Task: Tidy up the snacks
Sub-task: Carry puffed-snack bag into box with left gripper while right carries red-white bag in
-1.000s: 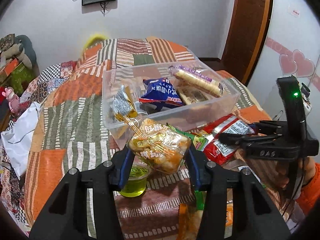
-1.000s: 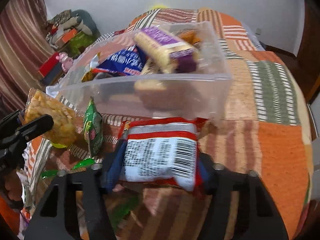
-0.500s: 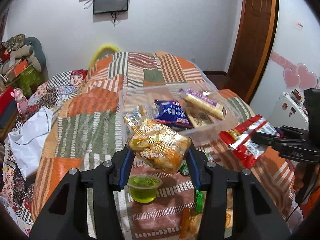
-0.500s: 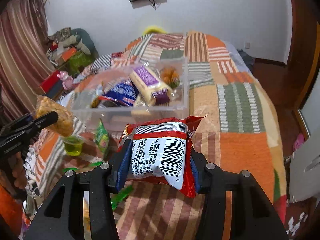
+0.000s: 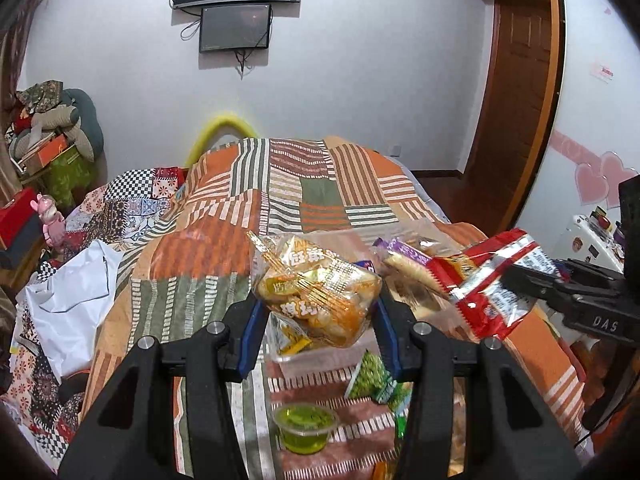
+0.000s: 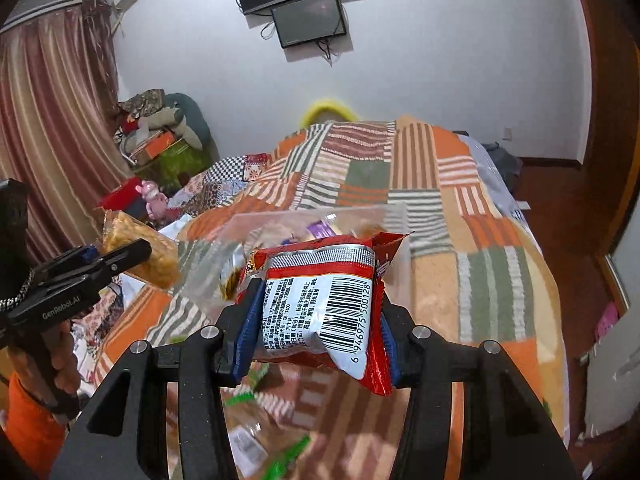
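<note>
My left gripper is shut on a clear orange snack bag, held above the near edge of the clear plastic box. It also shows at the left of the right wrist view. My right gripper is shut on a red and silver snack packet, raised above the bed in front of the box. That packet also shows in the left wrist view, to the right of the orange bag. The box holds several snacks, among them a purple-wrapped biscuit roll.
A green jelly cup and a green snack pouch lie on the striped patchwork bedspread in front of the box. More green wrappers lie below the right gripper. A white bag lies at the bed's left side.
Both grippers have risen and pulled back with their snacks. The box now sits lower and smaller in both views, and the wall screens have come into view.
</note>
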